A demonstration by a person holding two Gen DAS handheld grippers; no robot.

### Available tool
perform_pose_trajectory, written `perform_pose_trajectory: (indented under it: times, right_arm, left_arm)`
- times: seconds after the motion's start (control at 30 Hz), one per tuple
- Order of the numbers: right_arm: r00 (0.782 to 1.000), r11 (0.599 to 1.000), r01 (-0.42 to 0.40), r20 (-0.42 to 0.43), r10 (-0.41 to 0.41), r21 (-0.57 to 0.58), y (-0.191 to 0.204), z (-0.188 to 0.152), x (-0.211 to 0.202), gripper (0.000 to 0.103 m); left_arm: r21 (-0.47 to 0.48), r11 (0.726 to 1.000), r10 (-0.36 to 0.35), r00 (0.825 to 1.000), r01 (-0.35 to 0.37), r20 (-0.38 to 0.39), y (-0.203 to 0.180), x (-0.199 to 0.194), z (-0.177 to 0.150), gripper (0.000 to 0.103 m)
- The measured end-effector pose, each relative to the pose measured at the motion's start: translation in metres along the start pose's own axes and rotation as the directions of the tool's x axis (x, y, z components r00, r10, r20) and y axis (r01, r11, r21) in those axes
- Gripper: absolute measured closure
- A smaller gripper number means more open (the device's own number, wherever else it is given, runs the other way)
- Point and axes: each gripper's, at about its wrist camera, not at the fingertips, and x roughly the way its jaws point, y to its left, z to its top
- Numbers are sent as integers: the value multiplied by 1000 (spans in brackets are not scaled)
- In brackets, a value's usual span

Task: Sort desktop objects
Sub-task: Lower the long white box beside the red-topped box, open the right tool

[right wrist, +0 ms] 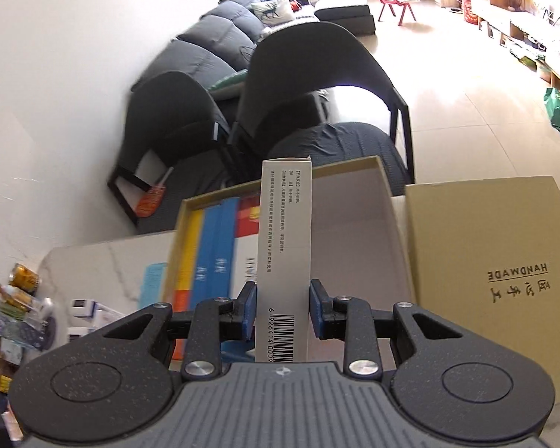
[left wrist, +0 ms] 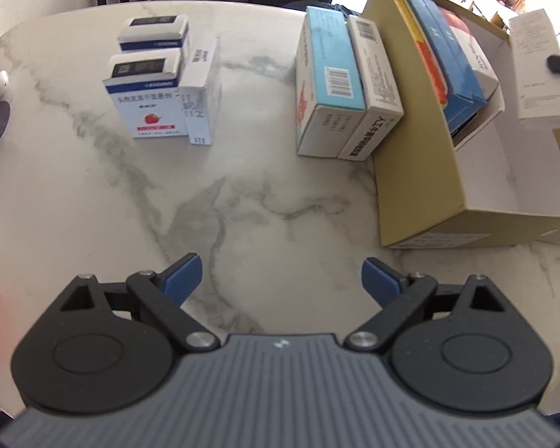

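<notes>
Marble, white with grey veins, makes up the table (left wrist: pixel 265 201) under the left gripper (left wrist: pixel 282 280), whose blue pads stand wide apart with nothing between them above bare stone. At about eleven o'clock from it, near the far edge, a cluster of blue-and-white boxes (left wrist: pixel 149 86) stands close together, the front one printed with a strawberry. At about one o'clock two longer boxes (left wrist: pixel 343 89) lie side by side, touching, right against the wall of the tan cardboard box (left wrist: pixel 410 186). That open box holds several flat packs (left wrist: pixel 448 67) leaning at its far end; its near end is bare.

Seen from the right wrist, the right gripper (right wrist: pixel 283 308) is clamped on a slim white carton (right wrist: pixel 284 246) with a barcode at its near end, pointing to twelve o'clock over the open cardboard box (right wrist: pixel 354 224). A tan lid (right wrist: pixel 504 254) marked HANDWADE lies at two o'clock, beside the box.
</notes>
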Motion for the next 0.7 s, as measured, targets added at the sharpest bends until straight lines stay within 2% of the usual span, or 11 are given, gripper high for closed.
perform_pose_trajectory:
  times: [0.3, 0.7]
  right_arm:
    - [996, 999, 6, -91, -10, -44, -13, 10, 58, 71]
    - [977, 997, -57, -208, 43, -60, -20, 27, 121, 71]
  left_arm:
    - [-24, 999, 39, 999, -39, 0, -8, -2, 5, 8]
    - [-47, 996, 73, 997, -74, -16, -13, -1, 6, 8]
